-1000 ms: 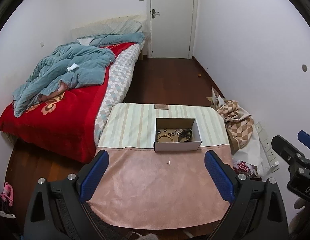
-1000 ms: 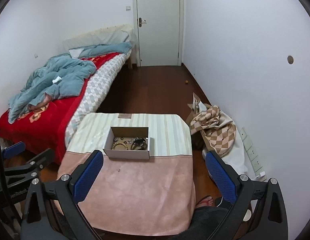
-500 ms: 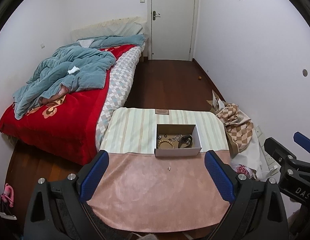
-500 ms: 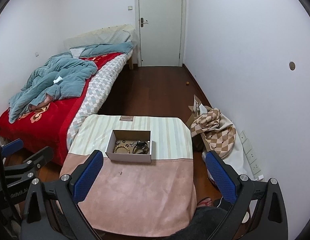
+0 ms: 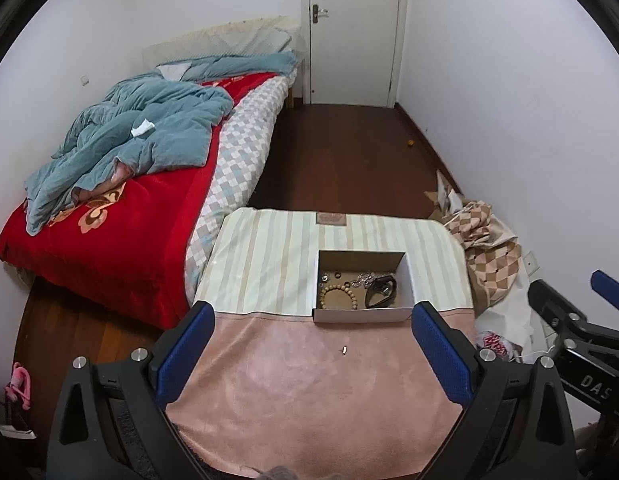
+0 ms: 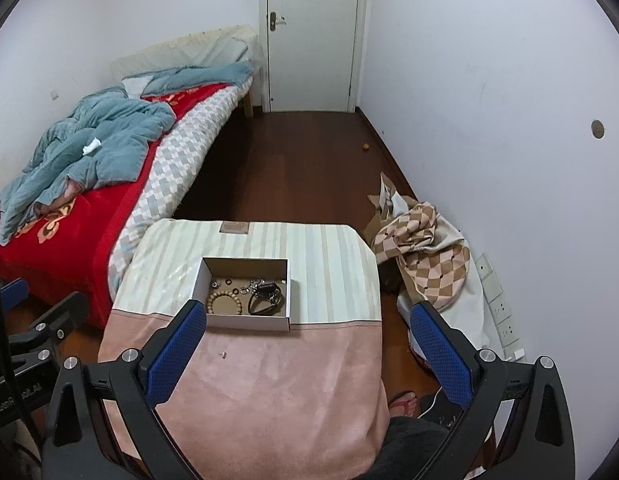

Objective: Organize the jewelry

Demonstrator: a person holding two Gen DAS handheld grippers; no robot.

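Cardboard box (image 5: 363, 286) sits on striped half of cloth-covered table (image 5: 269, 392), touching seam with pink half. Inside box: bead bracelet (image 5: 337, 297) left, black strap (image 5: 381, 291) right, small rings (image 5: 329, 277) behind. Tiny loose piece (image 5: 344, 349) on pink cloth just in front of box.

Right wrist view alone shows sandal (image 6: 403, 402) on floor right of table; left wrist view alone shows pink item (image 5: 18, 384) on floor left of table.

Left gripper (image 5: 309, 354) fingers spread wide, empty, above pink cloth short of box. Right gripper (image 6: 309, 354) likewise spread, empty, box just beyond its left fingertip.

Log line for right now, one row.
left gripper: open, empty | right gripper: open, empty | box: bracelet inside | small piece: loose on cloth
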